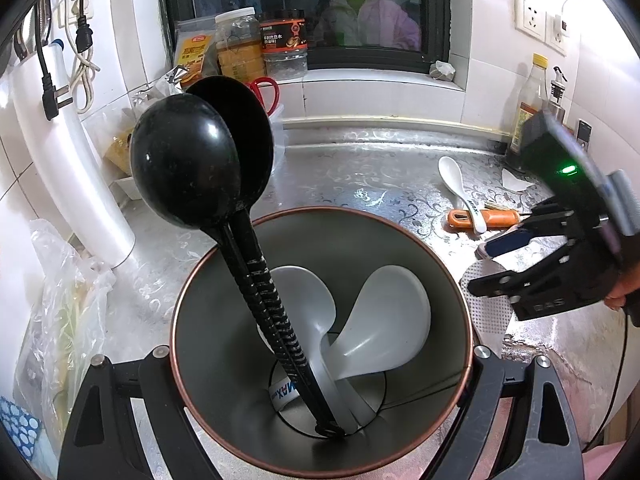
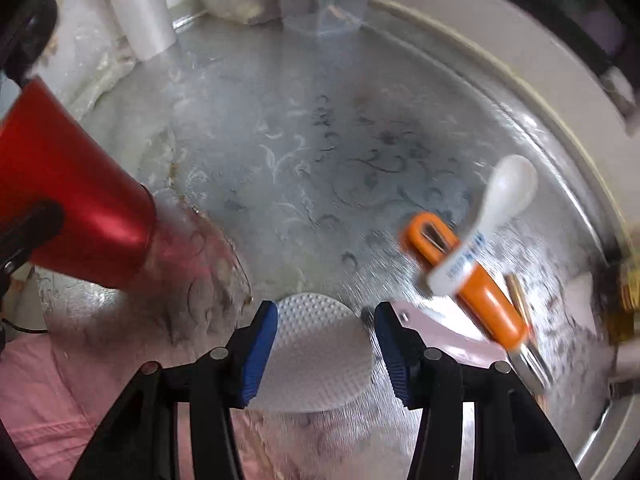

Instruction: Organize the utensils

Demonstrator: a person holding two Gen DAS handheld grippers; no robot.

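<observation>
My left gripper is shut on a red metal cup, also seen in the right wrist view. The cup holds two black ladles and two white rice paddles. My right gripper is open just above the counter, its blue pads on either side of a white dimpled rice paddle. It also shows in the left wrist view. A white ceramic spoon lies across an orange-handled peeler to the right.
The counter is covered in patterned foil. Jars and red scissors stand at the back left by the window, a sauce bottle at the back right. A white pipe and a plastic bag are on the left.
</observation>
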